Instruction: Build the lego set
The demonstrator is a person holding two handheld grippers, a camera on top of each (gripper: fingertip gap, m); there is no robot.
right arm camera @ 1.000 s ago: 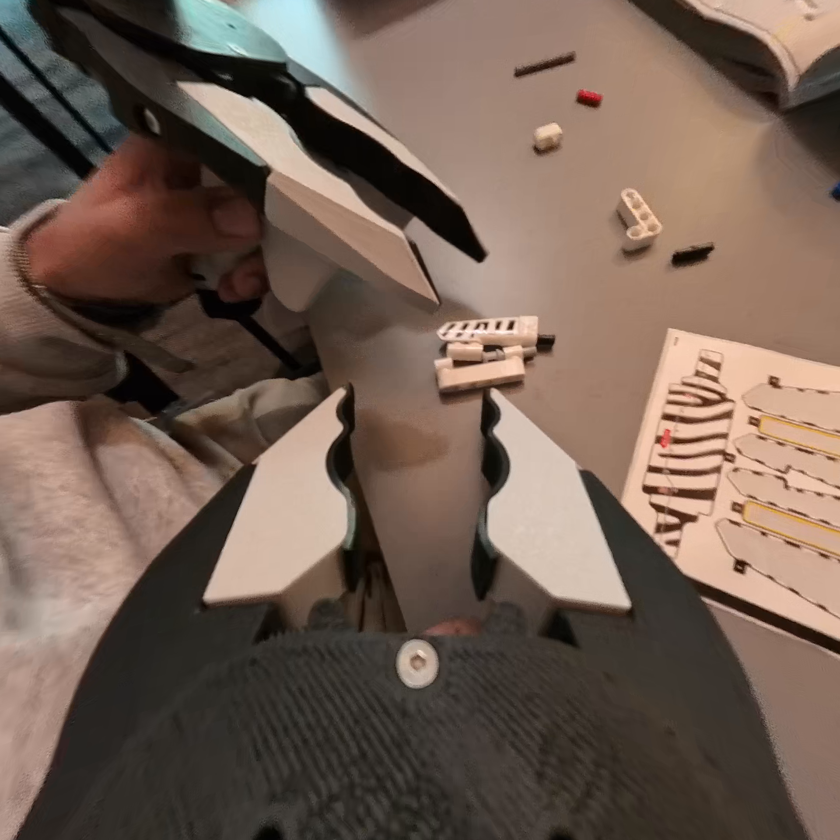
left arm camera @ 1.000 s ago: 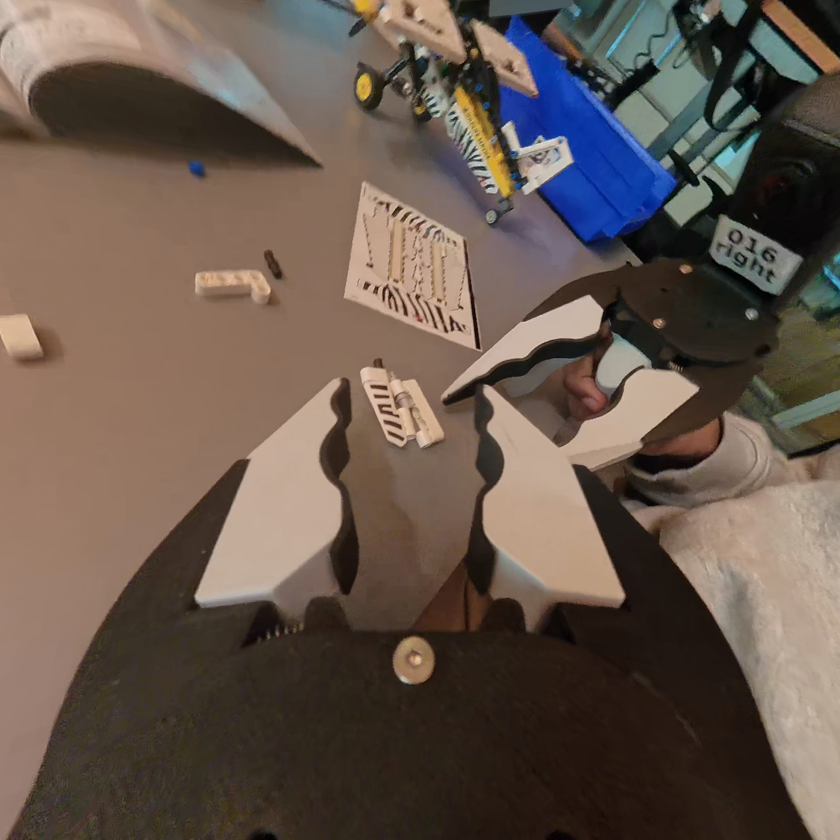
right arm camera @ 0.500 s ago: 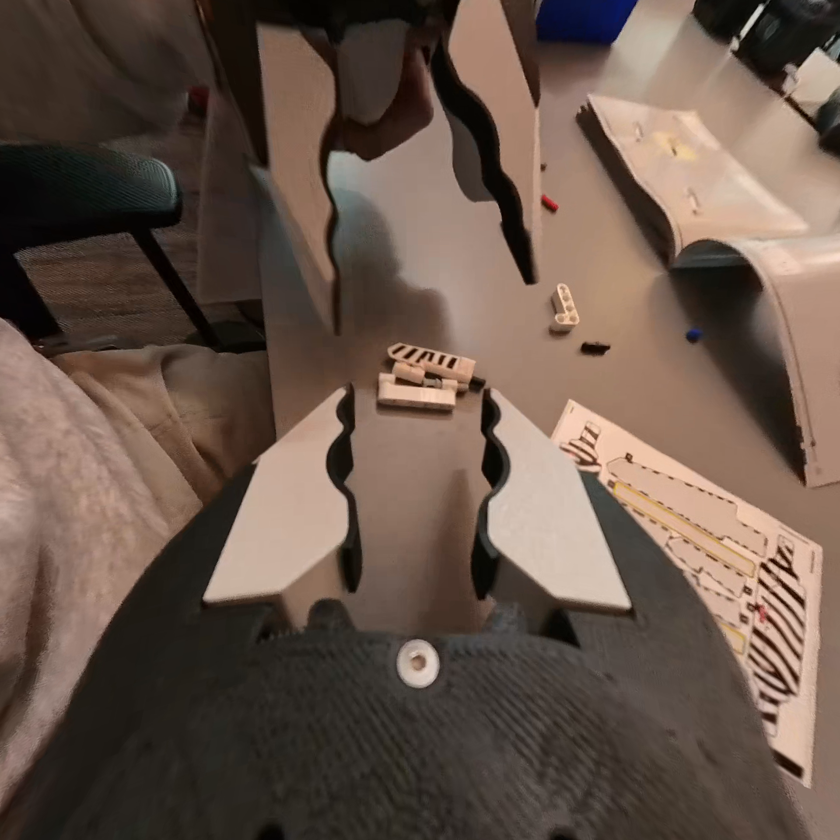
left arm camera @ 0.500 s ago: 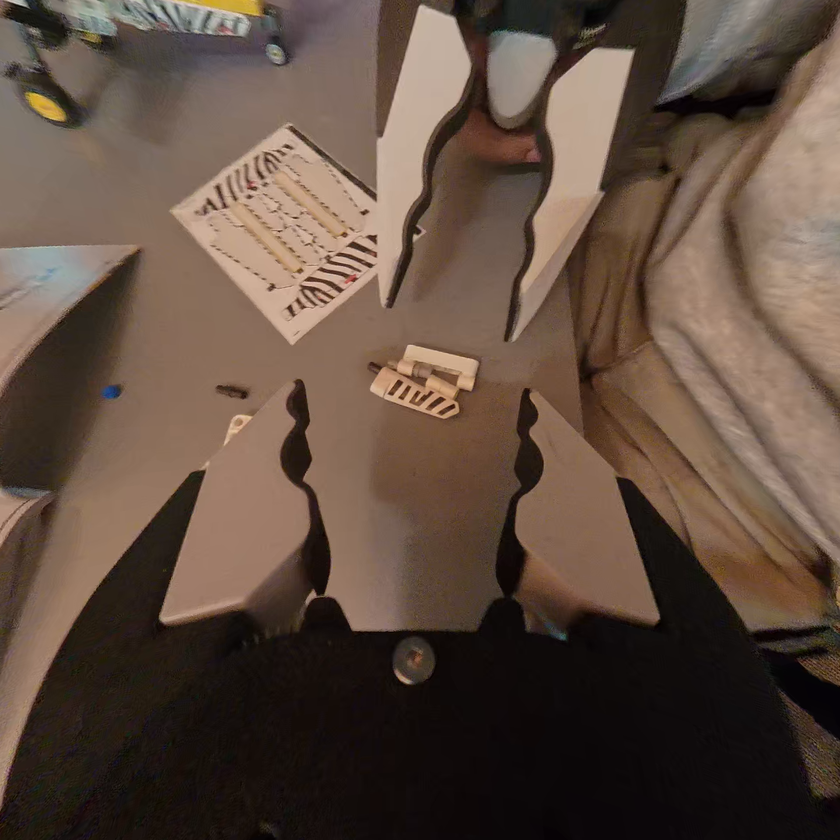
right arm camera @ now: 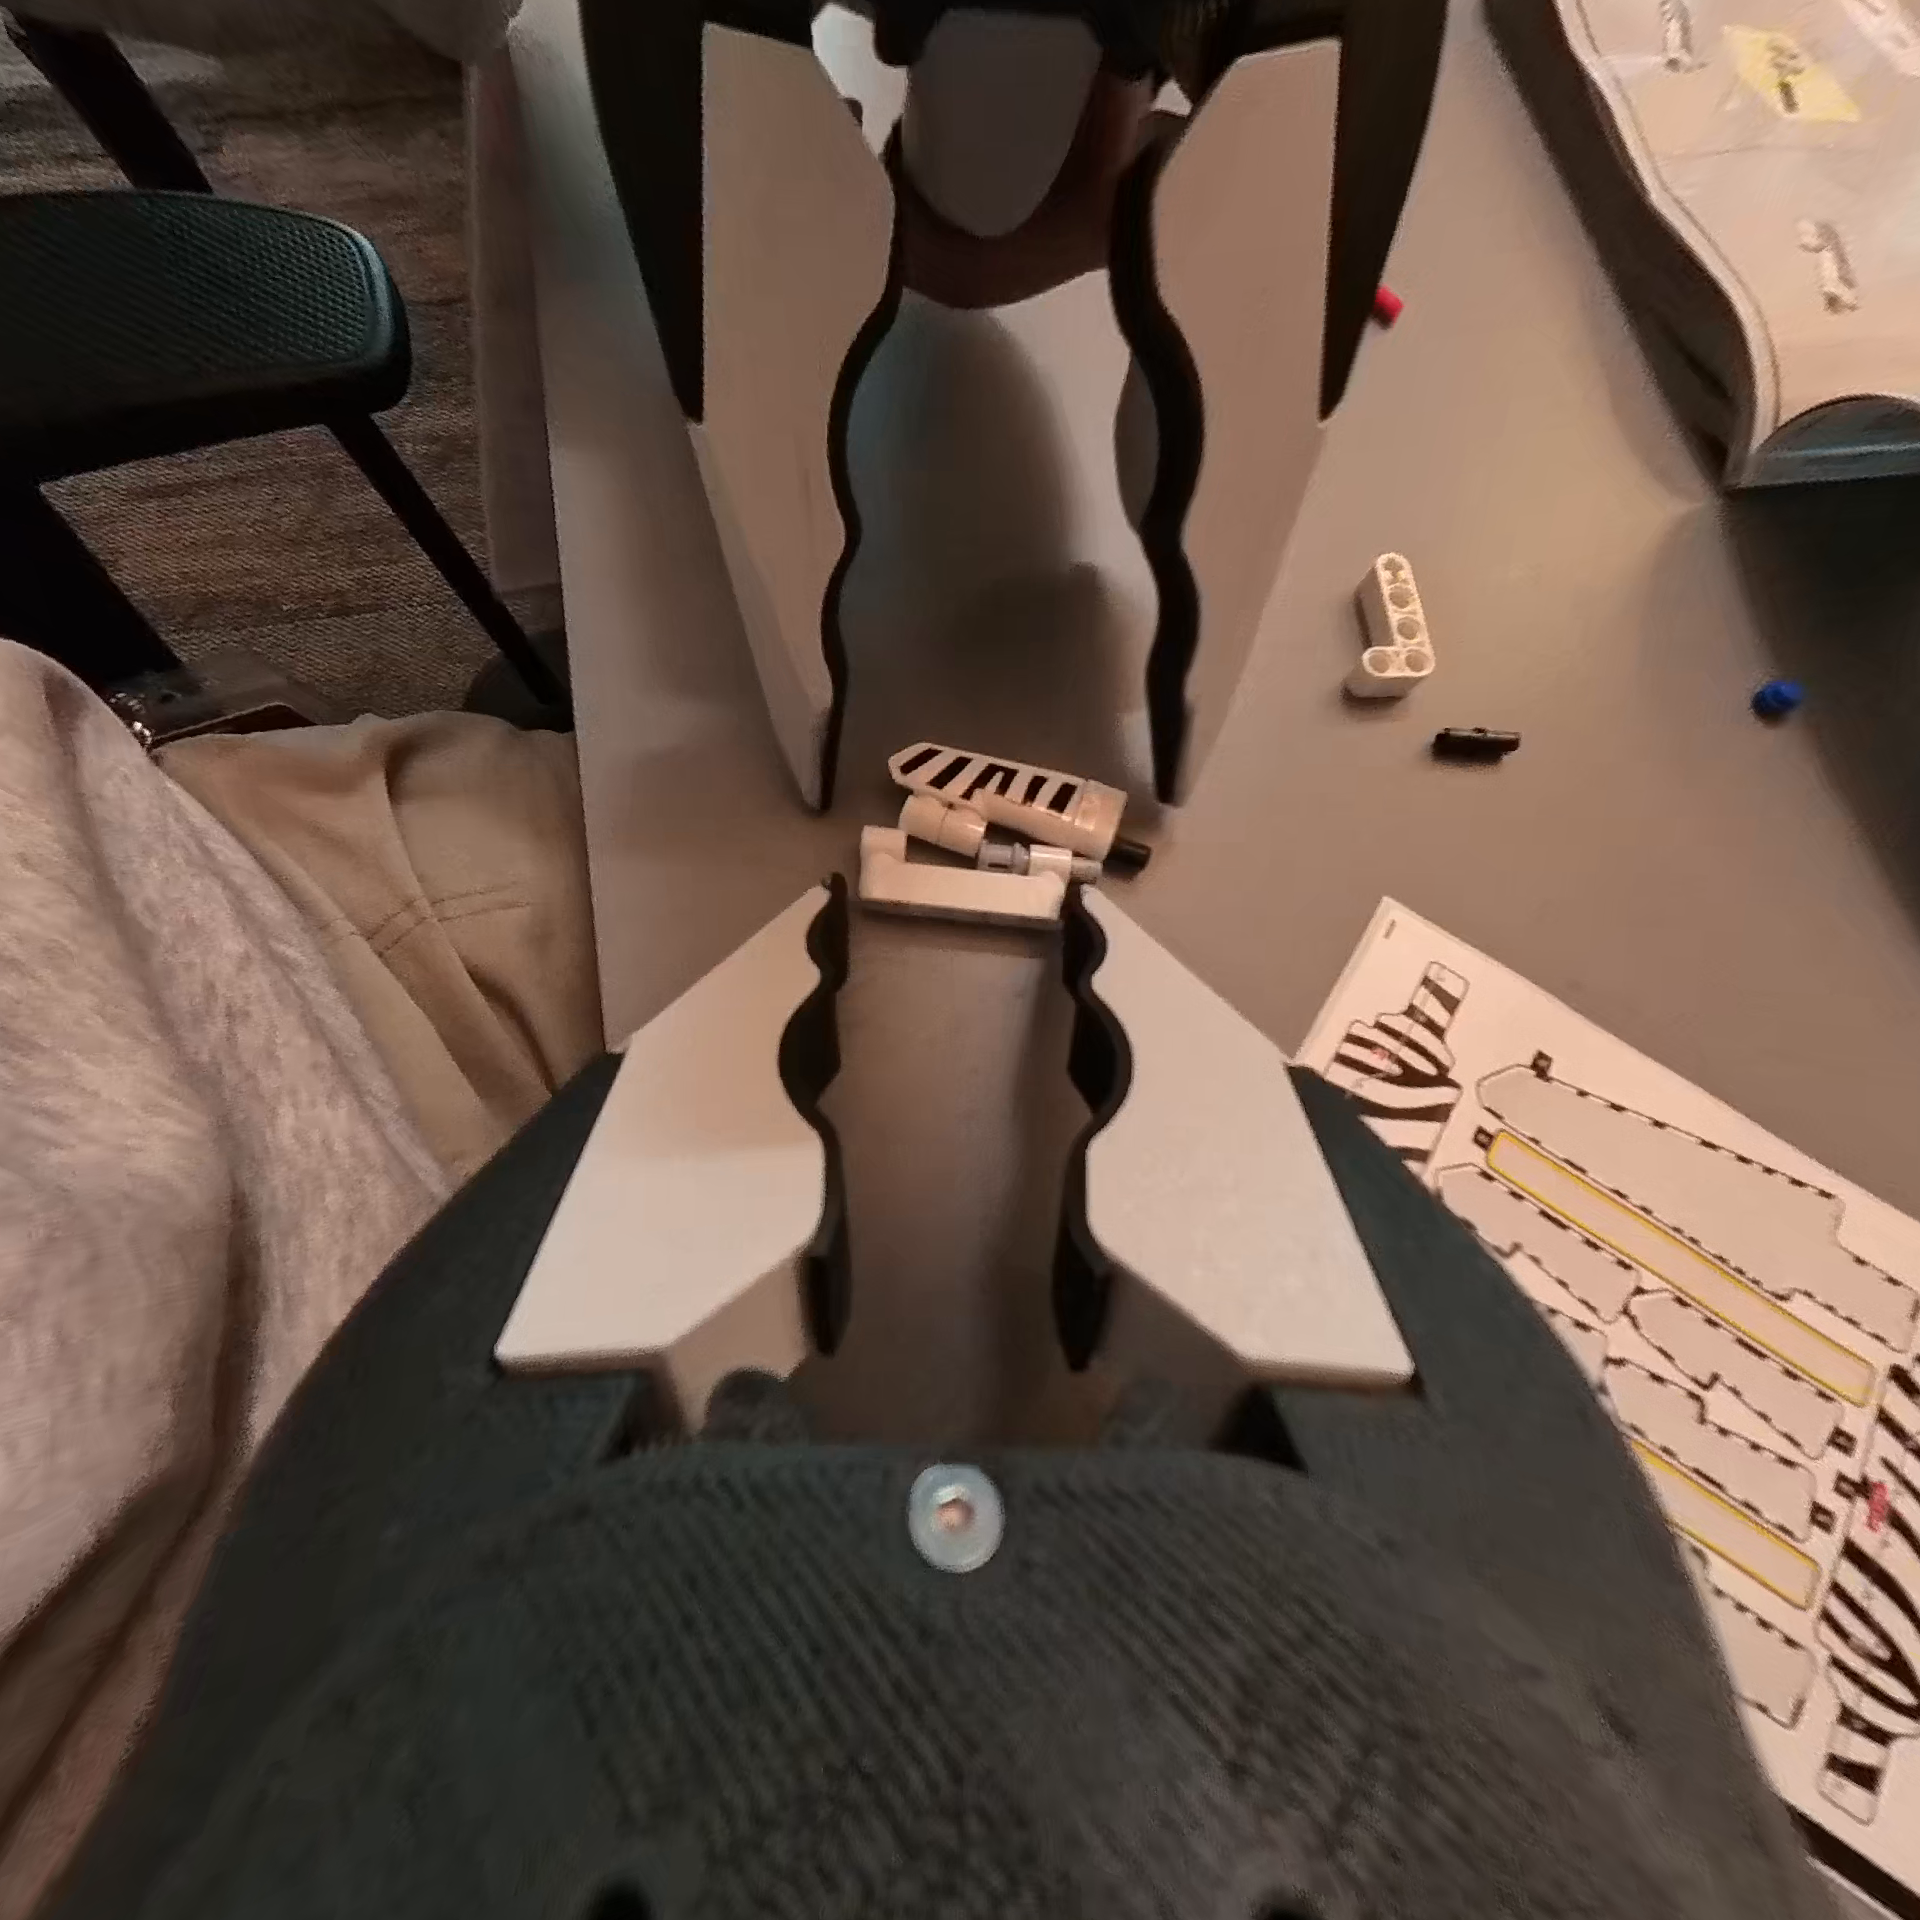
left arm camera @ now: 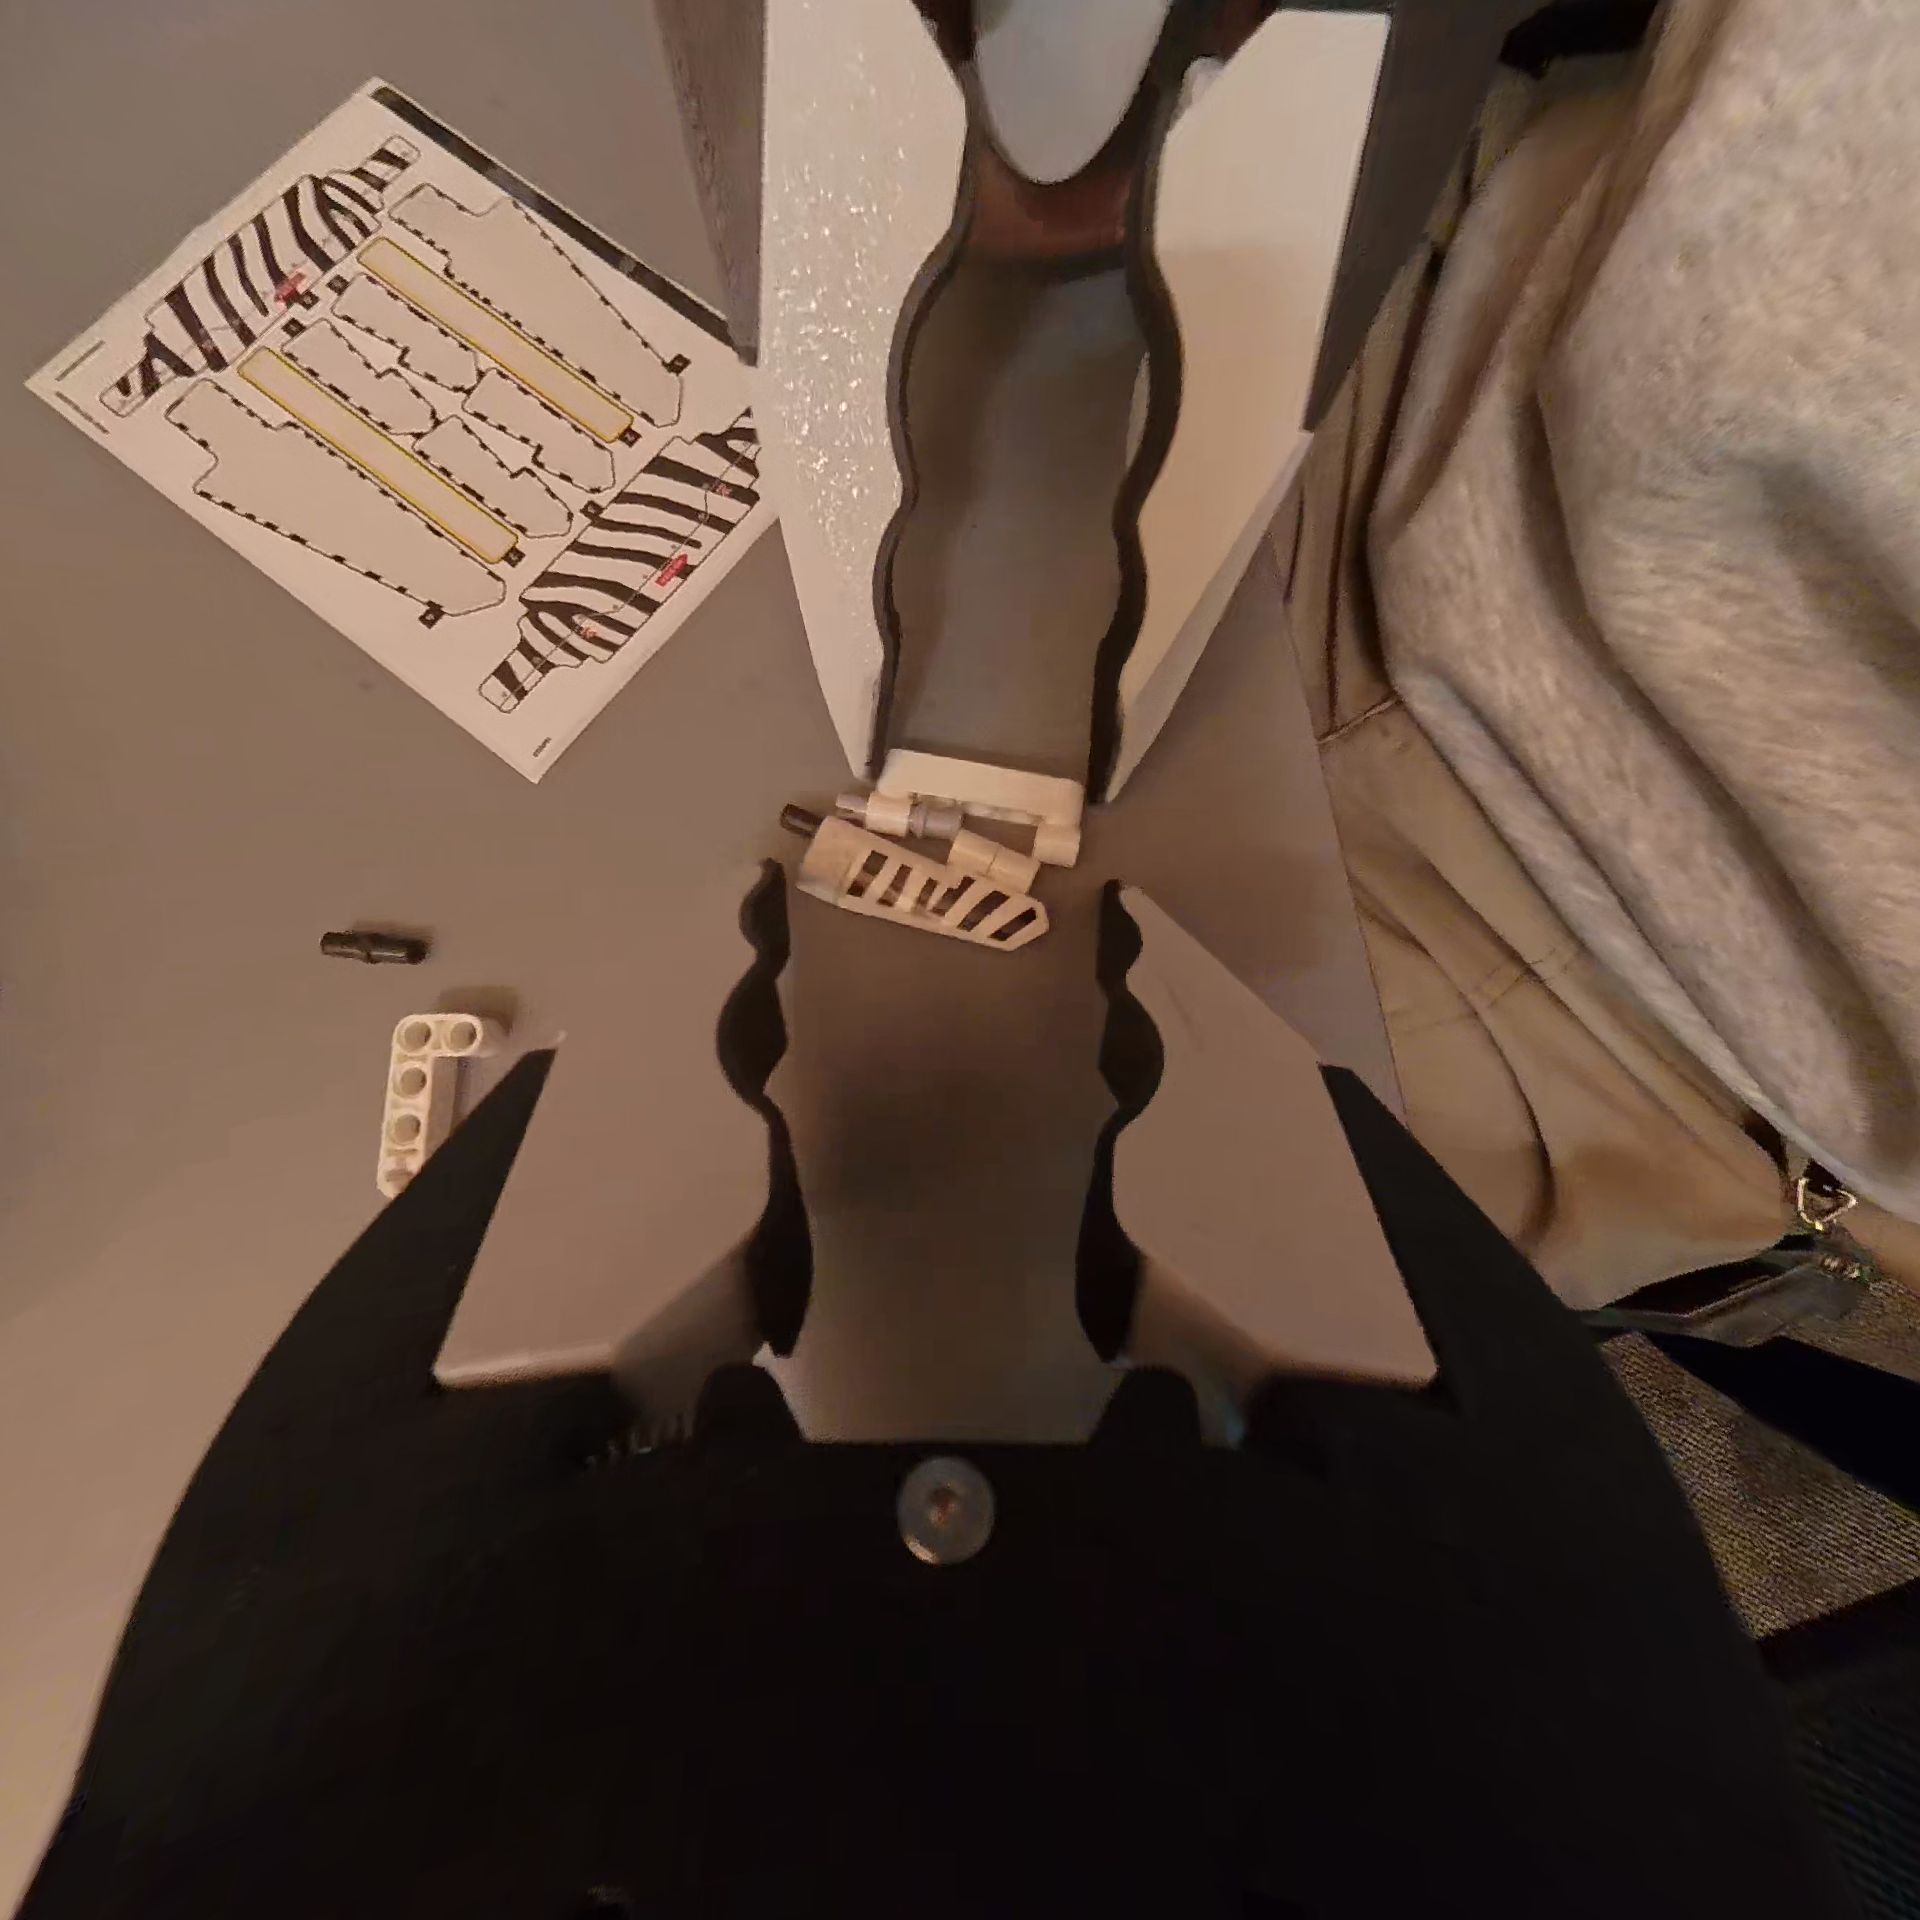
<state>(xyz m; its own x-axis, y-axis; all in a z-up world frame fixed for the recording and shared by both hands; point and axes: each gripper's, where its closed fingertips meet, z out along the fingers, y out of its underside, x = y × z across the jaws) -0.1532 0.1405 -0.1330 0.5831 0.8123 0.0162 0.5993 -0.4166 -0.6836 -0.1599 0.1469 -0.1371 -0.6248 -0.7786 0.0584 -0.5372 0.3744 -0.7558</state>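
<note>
- Both grippers have closed in on the small white lego assembly since half a second ago, and now face each other tip to tip across it.
- Nearest in the left wrist view, the left gripper has its fingers spread apart, their tips just short of the assembly's zebra-striped panel, holding nothing.
- On the grey table to that gripper's left lie a white L-shaped beam and, just past it, a short black pin.
- At the middle, the assembly lies flat near the table's edge, beside the person's beige clothing.
- Beyond it, the right gripper brackets the assembly's plain white beam with its two tips; the fingers stand apart, and whether they press it I cannot tell.
- Farther left lies a sticker sheet with zebra stripes.
- Farthest in the right wrist view are a blue piece, a red piece, an open instruction booklet and a black chair.
</note>
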